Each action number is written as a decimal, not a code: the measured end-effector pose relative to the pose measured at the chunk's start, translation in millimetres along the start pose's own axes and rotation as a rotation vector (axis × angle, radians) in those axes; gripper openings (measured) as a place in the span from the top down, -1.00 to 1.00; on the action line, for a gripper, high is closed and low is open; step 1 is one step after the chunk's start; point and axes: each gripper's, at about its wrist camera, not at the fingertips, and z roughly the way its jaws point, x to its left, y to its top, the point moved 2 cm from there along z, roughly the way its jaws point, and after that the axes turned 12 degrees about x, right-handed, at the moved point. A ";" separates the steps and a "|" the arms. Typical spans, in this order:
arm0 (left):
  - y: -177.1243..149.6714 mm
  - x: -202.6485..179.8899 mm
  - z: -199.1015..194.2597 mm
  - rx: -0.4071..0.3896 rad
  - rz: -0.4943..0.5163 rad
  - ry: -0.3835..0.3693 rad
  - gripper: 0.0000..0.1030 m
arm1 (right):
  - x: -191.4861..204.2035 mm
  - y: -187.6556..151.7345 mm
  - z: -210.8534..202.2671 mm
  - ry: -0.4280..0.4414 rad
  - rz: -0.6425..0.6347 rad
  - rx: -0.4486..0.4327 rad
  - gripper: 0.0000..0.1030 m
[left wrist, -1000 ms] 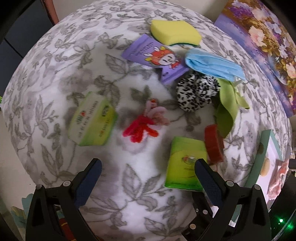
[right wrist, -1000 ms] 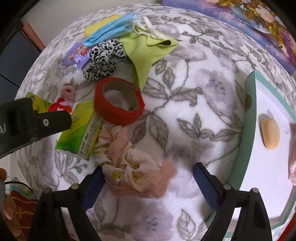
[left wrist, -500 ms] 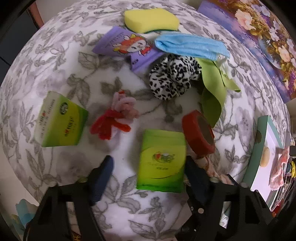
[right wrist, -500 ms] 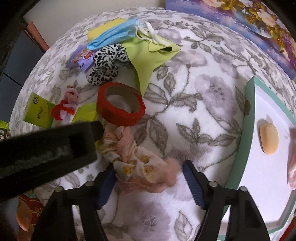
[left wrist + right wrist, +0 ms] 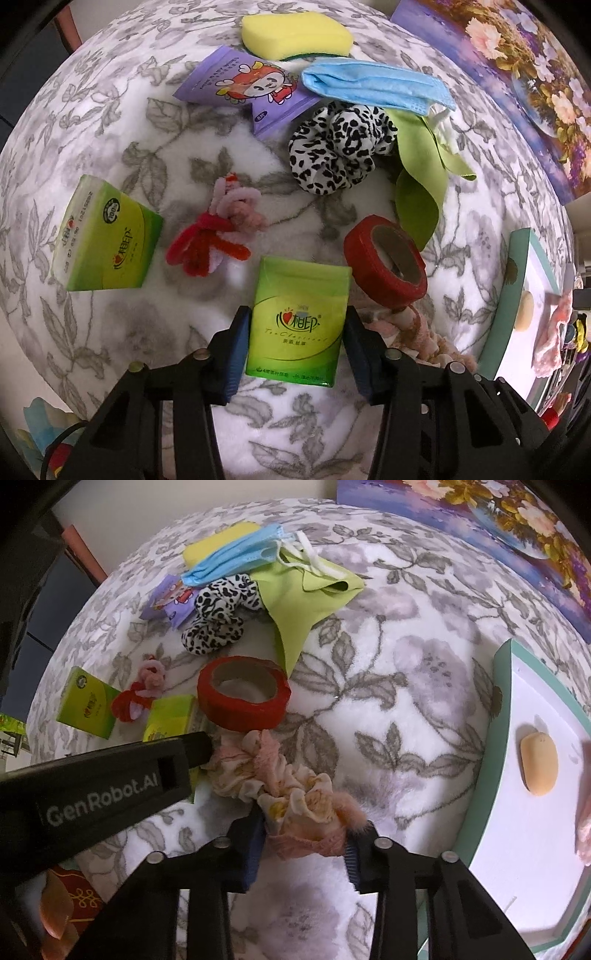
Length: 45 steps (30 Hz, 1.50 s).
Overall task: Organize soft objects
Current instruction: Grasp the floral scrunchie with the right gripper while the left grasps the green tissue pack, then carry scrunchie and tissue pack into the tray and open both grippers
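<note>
A green tissue pack (image 5: 297, 321) lies flat on the floral blanket (image 5: 110, 122). My left gripper (image 5: 296, 332) points straight down over it, its jaws closing, and both blue pads touch the pack's long sides. A pink floral scrunchie (image 5: 295, 794) lies bunched up beside the pack. My right gripper (image 5: 304, 830) has its jaws closing on the near end of it, and the pads press into the fabric. In the right wrist view the left gripper's black body (image 5: 92, 786) hides part of the pack.
Around them lie a second green tissue pack (image 5: 107, 236), a red and pink pipe-cleaner figure (image 5: 218, 229), a red tape roll (image 5: 384, 266), a leopard scrunchie (image 5: 340, 147), a blue face mask (image 5: 373, 88), a yellow sponge (image 5: 295, 35), a purple packet (image 5: 240, 83) and a green cloth (image 5: 421, 184). A teal-rimmed white tray (image 5: 493, 746) stands at the right.
My left gripper slid over the tissue pack and its jaws narrowed from wide apart to the pack's sides. The right jaws narrowed onto the pink scrunchie without moving away.
</note>
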 end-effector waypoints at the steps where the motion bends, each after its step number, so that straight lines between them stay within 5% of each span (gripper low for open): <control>1: 0.8 0.1 1.7 0.000 -0.002 -0.001 0.02 | -0.4 -0.5 -0.4 0.004 0.001 0.000 0.34; 13: -4.6 3.6 -22.1 -0.040 -0.015 0.023 0.02 | 1.1 -11.4 -13.6 0.020 -0.012 -0.002 0.62; 27: -16.9 2.2 -79.2 -0.185 -0.006 0.020 0.02 | -26.7 -27.5 -70.9 0.052 0.050 -0.099 0.66; 34: -25.3 -33.0 -99.7 -0.257 0.060 0.034 0.02 | -61.3 -36.0 -100.7 0.028 0.145 -0.161 0.66; 45: -52.0 -105.3 -86.5 -0.252 0.209 0.098 0.02 | -139.4 -59.4 -108.2 -0.051 0.359 -0.152 0.66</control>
